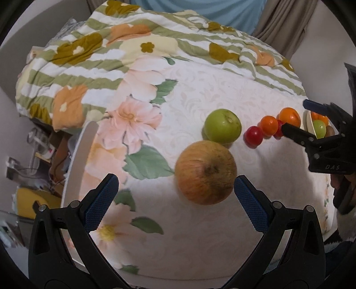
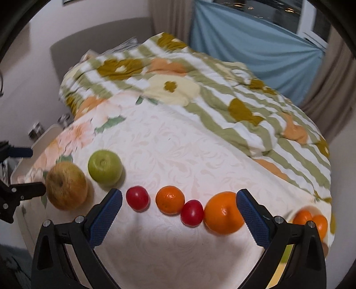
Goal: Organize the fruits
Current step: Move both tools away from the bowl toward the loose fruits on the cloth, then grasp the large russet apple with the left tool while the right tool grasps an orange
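My left gripper (image 1: 175,191) jaws open by brown fruit (image 1: 205,172); right gripper (image 2: 179,206) jaws open over fruit row (image 2: 170,199) on bed (image 2: 178,144).

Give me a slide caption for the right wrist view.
Open right tongs above a row of oranges and tomatoes on the bed.

1. Bed (image 2: 178,155) fills both views; white sheet with pale leaf pattern and peach flower prints.
2. Quilt (image 1: 93,55) bunched at far end: green-white stripes, orange and mustard flowers.
3. Blue curtain (image 2: 244,44) behind bed, beige curtain (image 2: 322,93) beside it on the right.
4. Window (image 2: 267,9) above blue curtain, dark with small lights.
5. Wall (image 2: 33,55) plain, off-white.
6. Clutter (image 1: 37,142) left of bed, low down, blurred.
7. Light soft, indoor.
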Motion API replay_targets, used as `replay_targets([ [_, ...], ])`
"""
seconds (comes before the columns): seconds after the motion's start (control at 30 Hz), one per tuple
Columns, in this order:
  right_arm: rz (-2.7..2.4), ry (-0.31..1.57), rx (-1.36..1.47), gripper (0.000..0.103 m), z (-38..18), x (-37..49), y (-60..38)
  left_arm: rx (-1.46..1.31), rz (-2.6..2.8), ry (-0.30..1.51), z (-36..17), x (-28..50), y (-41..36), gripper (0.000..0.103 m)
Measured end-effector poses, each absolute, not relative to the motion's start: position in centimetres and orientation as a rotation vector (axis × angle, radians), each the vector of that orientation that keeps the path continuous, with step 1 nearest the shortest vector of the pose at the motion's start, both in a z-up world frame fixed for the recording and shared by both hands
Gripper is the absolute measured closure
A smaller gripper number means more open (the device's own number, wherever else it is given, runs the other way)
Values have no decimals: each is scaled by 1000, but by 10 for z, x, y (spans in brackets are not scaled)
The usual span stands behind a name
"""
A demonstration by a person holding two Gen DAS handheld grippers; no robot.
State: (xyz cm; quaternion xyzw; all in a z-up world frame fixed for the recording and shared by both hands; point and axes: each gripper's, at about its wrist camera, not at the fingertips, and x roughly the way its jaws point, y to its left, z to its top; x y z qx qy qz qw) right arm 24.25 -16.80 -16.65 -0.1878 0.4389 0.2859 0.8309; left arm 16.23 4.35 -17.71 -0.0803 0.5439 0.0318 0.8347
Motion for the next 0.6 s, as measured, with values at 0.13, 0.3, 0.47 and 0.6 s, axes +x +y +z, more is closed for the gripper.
replay_targets([
  [0.13, 675, 934, -481, 6, -176, 245, -168, -161, 85, 1158, -183, 166, 30, 0],
  [0.3, 764, 945, -585, 13, -191, 247, -167, -150, 112, 1174, -197, 173, 18, 0],
  [0.47, 828, 943, -691, 25, -205, 246, -161, -152, 147, 1189, -214, 179, 12, 0],
  [0.6, 870, 939, -747, 32, -211, 245, -157, -149, 156, 1184, -219, 182, 8, 2],
])
